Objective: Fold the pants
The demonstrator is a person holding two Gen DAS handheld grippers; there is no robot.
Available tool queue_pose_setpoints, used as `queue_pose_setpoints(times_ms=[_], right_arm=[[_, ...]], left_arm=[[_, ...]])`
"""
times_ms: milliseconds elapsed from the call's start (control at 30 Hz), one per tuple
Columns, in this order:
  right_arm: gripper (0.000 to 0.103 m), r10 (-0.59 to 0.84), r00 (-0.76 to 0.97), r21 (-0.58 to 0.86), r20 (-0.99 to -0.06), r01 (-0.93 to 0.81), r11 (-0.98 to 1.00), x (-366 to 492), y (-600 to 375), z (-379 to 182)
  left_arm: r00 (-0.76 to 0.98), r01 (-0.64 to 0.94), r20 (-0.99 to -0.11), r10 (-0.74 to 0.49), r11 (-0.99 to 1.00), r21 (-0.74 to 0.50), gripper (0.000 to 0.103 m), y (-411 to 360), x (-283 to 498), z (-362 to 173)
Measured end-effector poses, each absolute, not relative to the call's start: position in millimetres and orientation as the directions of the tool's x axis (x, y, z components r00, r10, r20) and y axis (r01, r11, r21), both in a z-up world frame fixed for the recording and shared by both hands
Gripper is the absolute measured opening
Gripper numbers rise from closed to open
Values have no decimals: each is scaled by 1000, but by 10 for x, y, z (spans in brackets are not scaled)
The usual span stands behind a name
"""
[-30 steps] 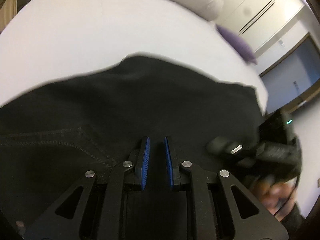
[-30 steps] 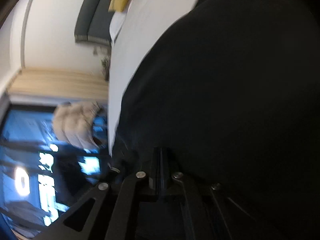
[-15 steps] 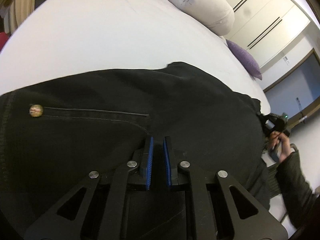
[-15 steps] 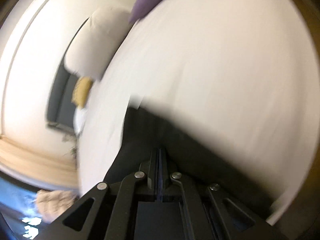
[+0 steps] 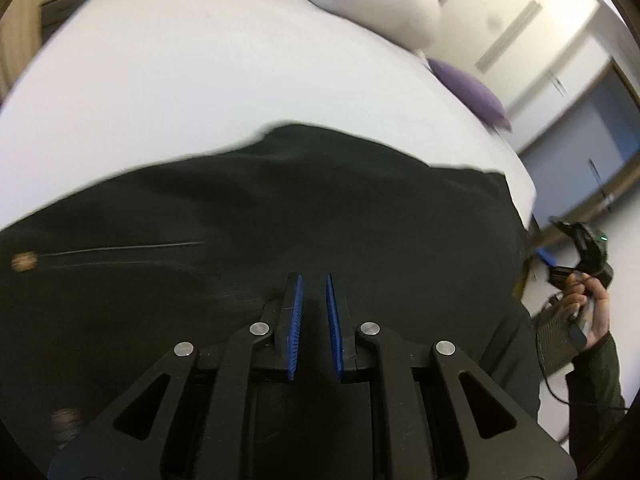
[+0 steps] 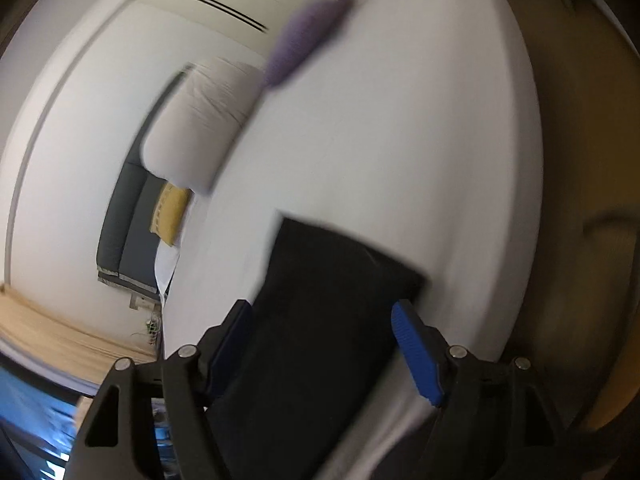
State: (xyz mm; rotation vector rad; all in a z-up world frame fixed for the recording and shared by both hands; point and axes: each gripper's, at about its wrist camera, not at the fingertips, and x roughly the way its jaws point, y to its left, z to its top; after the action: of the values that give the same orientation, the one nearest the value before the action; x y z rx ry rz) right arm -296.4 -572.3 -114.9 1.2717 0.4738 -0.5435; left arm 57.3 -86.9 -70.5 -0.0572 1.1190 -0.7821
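You are working over a white bed (image 5: 192, 80), and the black pants (image 5: 288, 200) are lying spread flat across its near half. That is a sensible place for them, since the open sheet beyond gives you room to lay a fold without bunching. The waist end, marked by a small metal button (image 5: 24, 261) and a line of stitching, is lying towards the left of the left wrist view.

You are holding the left tongs (image 5: 311, 277) angled down over the middle of the cloth, with their blue pads drawn in to a narrow slit. I cannot make out any fabric pinched between them. They look to be hovering rather than gripping.

Off the right edge of the bed, your right hand (image 5: 588, 308) is carrying the right tongs (image 6: 320, 308). Their jaws are opening and are already standing wide. In their own view a squared corner of the pants is showing between the two pads, but neither pad is pressing on it, so the cloth is lying free on the sheet. I judge that you are letting go of that corner and readying for the next fold.

A pale bolster (image 5: 380, 4) and a purple cushion (image 5: 472, 88) are sitting at the far end, well apart from the pants.
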Motion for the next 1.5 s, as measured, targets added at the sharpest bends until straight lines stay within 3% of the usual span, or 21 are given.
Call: queue_pose_setpoints(times_ms=[300,500,900,1100,1233,1500], right_arm=[[66,-96,835,836,-542,547,32,-2862,-5970,-1515],[44,-97,875,877,-475,479,32,-2772,-6017,-1548],[41,-52,938,938,-344,346,35,-2526,-6174,-1550],[26,-47,956,957,-291,291,3,-2445,-6303,-1656],[18,-51,961,962,-271,272,2,-2439,-6335,-1661],[15,-80,944,944,-321,325,50,-2436,-6300,-1518]], left_arm=[[161,526,-792,-588,731,-436,12,-808,550,-875],[165,527,-796,-582,735,-427,12,-857,582,-897],[160,515,-794,-587,736,-440,12,-881,582,-920],[148,496,-785,-602,732,-467,12,-843,615,-960],[149,497,-784,-603,731,-468,12,-836,619,-968],[154,494,-780,-607,731,-471,12,-824,622,-973]])
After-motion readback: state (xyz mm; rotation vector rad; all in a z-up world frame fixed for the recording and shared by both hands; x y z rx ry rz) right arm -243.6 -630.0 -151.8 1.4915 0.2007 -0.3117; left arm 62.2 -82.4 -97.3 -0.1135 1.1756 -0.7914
